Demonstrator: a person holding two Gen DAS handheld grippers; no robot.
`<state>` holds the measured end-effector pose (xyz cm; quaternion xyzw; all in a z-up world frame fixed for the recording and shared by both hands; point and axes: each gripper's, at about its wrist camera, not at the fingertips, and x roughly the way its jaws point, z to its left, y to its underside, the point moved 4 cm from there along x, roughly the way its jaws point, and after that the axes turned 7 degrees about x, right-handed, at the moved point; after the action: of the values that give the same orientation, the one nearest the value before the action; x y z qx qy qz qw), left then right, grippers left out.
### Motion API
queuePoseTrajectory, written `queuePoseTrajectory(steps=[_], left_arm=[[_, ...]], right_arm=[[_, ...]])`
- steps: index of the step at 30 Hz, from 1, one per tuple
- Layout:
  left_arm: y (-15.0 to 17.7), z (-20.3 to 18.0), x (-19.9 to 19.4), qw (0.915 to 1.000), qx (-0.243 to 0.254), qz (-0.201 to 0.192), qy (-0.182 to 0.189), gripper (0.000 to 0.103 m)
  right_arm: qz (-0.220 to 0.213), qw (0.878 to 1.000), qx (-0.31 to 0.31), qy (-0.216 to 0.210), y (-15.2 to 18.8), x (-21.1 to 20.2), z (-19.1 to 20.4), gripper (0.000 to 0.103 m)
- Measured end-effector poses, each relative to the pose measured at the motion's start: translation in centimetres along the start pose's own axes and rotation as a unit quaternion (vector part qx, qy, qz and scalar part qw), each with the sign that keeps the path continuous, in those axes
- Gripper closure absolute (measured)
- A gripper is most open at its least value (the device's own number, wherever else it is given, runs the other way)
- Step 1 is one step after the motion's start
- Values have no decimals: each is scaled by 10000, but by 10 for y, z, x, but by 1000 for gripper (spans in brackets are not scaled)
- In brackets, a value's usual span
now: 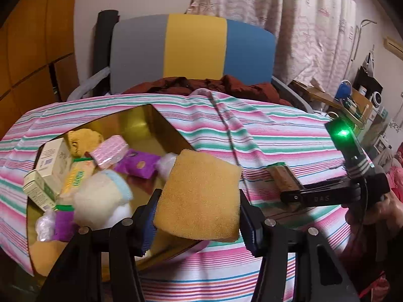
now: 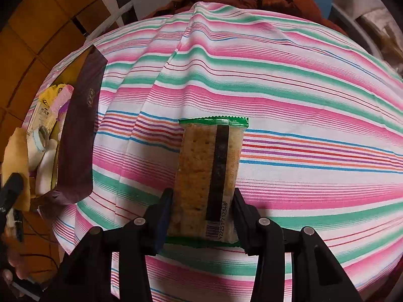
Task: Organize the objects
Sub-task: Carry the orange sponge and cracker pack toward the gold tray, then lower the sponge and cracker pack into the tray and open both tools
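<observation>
left gripper [image 1: 197, 198] squeezes yellow sponge [image 1: 199, 196], box [image 1: 161, 123] just ahead | right gripper [image 2: 201, 216] pinches cracker pack [image 2: 209, 176]

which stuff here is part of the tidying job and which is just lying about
Part of the job:
- yellow sponge, held in the left gripper
- cracker packet, held in the right gripper
- gold-lined box, holding the items already sorted

Just lying about:
- striped cloth
- chair
- red-brown garment
- curtain
</observation>
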<state>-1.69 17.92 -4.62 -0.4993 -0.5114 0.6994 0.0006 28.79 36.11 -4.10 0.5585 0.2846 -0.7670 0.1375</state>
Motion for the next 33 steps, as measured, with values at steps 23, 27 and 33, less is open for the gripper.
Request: queuePoseTrajectory(steps=[23,27,33], left_arm=[[14,47,-17,9982,-404,-18,-441,46],[15,47,-15,9983,-425,12,-393,46],[17,47,-14,9983,-413,35,-397,46]], right_arm=[[-352,9977,-504,-271,-87,129,179,65],[-244,9978,-565,-253,-83,136,175,37],[-132,9973,-714,-96,-86,159,184,37]])
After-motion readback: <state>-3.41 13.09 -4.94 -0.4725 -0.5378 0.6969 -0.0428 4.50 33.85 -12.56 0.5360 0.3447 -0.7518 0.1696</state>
